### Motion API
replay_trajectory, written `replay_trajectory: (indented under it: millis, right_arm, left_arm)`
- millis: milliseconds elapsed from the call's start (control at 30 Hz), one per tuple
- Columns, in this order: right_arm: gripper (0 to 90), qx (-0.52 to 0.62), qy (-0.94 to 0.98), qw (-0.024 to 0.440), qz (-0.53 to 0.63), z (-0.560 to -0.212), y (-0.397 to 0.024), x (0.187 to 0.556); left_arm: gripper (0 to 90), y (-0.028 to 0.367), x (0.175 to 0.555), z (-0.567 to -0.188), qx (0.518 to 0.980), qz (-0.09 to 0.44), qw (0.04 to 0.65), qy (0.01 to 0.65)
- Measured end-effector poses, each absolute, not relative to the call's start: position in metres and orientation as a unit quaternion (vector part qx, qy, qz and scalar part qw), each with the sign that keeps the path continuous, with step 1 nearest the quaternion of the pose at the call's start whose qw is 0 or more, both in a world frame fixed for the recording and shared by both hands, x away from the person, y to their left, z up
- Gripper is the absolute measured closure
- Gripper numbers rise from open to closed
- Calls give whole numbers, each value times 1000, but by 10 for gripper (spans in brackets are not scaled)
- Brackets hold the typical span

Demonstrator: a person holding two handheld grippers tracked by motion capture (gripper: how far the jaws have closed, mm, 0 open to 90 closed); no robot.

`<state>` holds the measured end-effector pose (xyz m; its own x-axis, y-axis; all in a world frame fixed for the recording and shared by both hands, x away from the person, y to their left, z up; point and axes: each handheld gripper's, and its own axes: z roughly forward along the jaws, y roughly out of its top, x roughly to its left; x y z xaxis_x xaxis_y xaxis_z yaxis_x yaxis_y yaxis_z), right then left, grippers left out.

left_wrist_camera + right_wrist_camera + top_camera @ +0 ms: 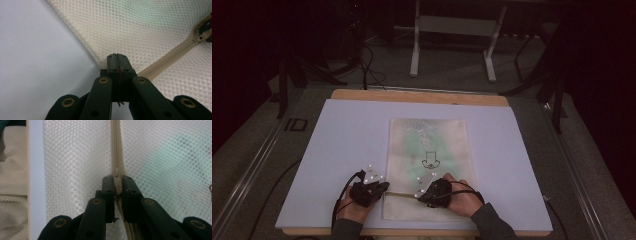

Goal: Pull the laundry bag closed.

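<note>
Your left gripper [117, 58] lies low, pinching the mesh bag [428, 150] at its corner; your right gripper [118, 182] opposite clamps the zipper pull [116, 173], both forearms resting near the table's [337, 130] front edge

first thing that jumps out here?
A cream mesh bag lies flat mid-board on the pale board, something green showing through it. At its near edge the left gripper is shut on the bag's corner where the zipper ends. The right gripper is clamped on the zipper pull.
</note>
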<state>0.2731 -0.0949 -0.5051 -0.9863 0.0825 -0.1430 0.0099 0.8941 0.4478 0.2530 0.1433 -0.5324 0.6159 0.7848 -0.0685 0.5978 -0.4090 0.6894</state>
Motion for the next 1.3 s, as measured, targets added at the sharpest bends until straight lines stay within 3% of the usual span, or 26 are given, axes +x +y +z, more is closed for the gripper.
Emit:
replay_trajectory:
  millis: [1300]
  right_arm:
    - [822, 37, 969, 77, 233, -505, -115, 269]
  left_arm:
    - [894, 144, 253, -533, 827, 131, 352, 418]
